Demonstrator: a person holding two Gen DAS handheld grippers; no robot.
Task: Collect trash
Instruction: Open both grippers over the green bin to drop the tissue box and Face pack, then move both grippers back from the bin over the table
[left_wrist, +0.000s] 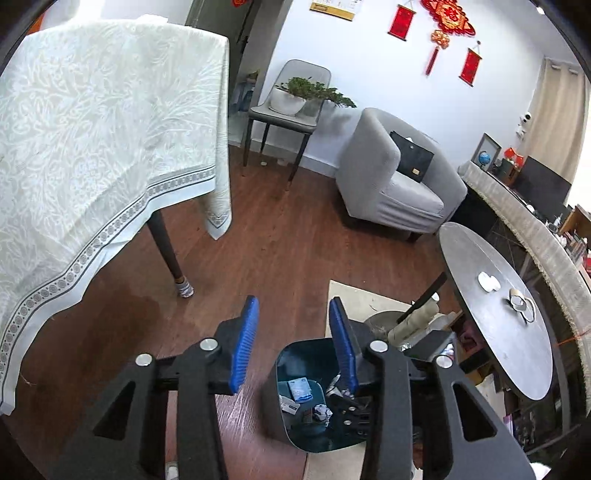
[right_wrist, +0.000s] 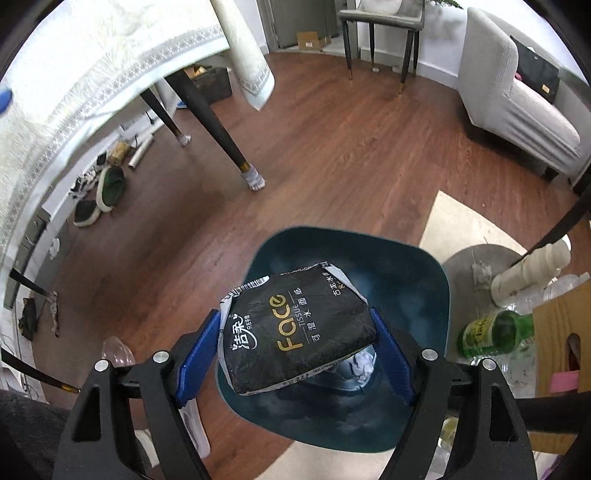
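Right gripper (right_wrist: 295, 354): blue ribbed pads clamped on either side of a black tissue pack (right_wrist: 295, 328), soft crinkled plastic with white seam edges and gold "Face" lettering. Tool points steeply down; the pack hangs directly over the open mouth of the teal trash bin (right_wrist: 424, 288), a smooth, rounded-square plastic tub. Crumpled white paper (right_wrist: 364, 363) visible inside the bin, below the pack's 4 o'clock corner.

Left gripper (left_wrist: 293, 343): jaws apart, nothing between the blue pads. It is angled down toward the wooden floor (left_wrist: 258, 240), with the trash bin (left_wrist: 284, 362) beneath its right finger, at 5 o'clock of the view. A blue-and-white packet (left_wrist: 301, 389) lies inside.

Surroundings, left wrist view: table draped in pale patterned cloth (left_wrist: 103, 147) at 10 o'clock; grey upholstered armchair (left_wrist: 399, 177) at 2 o'clock; round dark metal table (left_wrist: 491, 302) at 3 o'clock. Right wrist view: green glass bottle (right_wrist: 491, 332) at 3 o'clock of the bin.
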